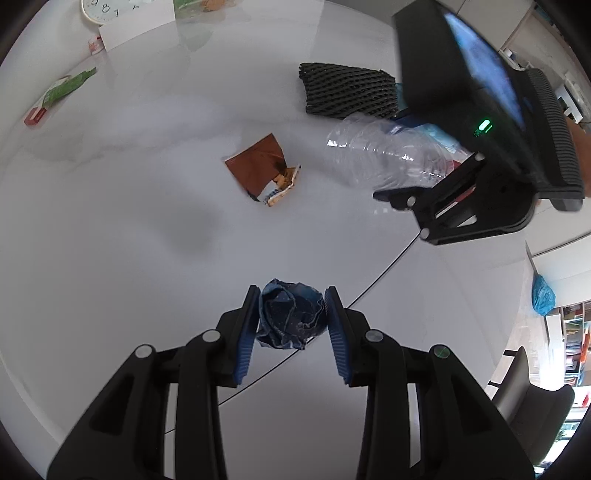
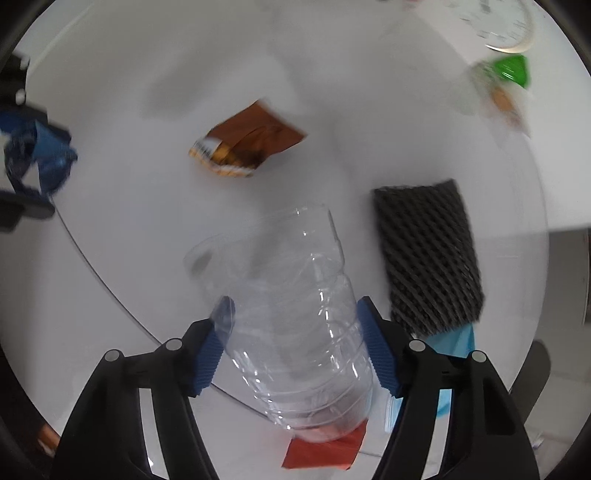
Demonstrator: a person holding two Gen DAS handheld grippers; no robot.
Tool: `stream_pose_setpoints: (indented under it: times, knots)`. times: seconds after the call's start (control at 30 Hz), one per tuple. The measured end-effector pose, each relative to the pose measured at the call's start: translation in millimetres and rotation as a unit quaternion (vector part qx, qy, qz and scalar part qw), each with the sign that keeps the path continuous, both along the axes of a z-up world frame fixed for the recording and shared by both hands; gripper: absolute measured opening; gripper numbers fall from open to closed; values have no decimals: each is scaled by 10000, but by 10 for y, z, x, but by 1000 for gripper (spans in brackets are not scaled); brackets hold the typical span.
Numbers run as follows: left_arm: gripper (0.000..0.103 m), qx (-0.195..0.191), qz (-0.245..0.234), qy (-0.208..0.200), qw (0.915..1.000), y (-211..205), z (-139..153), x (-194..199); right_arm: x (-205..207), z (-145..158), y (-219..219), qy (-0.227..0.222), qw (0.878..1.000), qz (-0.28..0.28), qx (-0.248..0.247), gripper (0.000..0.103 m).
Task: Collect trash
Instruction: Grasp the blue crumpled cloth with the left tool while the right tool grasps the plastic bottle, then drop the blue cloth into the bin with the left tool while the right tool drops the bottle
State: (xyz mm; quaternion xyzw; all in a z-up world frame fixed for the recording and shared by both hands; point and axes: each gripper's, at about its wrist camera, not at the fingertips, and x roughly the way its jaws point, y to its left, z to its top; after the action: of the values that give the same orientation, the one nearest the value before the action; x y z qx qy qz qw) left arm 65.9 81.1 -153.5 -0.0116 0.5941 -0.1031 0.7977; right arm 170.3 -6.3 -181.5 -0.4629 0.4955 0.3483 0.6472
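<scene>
My left gripper (image 1: 291, 308) is shut on a crumpled dark blue wad of paper (image 1: 290, 315), held above the white table (image 1: 110, 206); it also shows in the right wrist view (image 2: 37, 155) at the far left. My right gripper (image 2: 295, 314) is shut on a clear plastic bottle (image 2: 295, 314), which sticks forward between the blue pads; the bottle also shows in the left wrist view (image 1: 384, 151) at the right. A brown snack wrapper (image 1: 264, 168) lies on the table between both grippers and shows in the right wrist view too (image 2: 247, 142).
A black foam net sleeve (image 1: 347, 90) lies at the back right, also right of the bottle (image 2: 428, 254). A red paper (image 2: 321, 448) and a light blue sheet (image 2: 454, 343) lie under my right gripper. A green wrapper (image 1: 64, 88), a clock (image 1: 107, 9) and a table seam (image 1: 369, 288) show.
</scene>
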Motion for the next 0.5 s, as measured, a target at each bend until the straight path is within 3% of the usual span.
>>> stream_pose_setpoints:
  times: [0.1,0.23,0.33,0.37,0.5]
  knots:
    - [35,-12,-126,-94,9999,-70,95,-57,-29,307,-235,-86,9954,-738,602,68]
    - [35,-63,-430,-228,9988,-271,244,-188,-313,782,-771,-210,9662,-1988,1625,68]
    - [35,-144,-770,-269,9966,-547,313,-276,-737,1038,-1278,-338,9255,-3027,2251,68]
    - [35,-174,-876,-266,9957,-632,335,-311,-944,1092,-1500,-383,9051,-3460,2442,68]
    - [36,-295,-1493,-254,9880,-1105,414,-499,-1647,1082,-2152,-528,8385,-4732,2649,68]
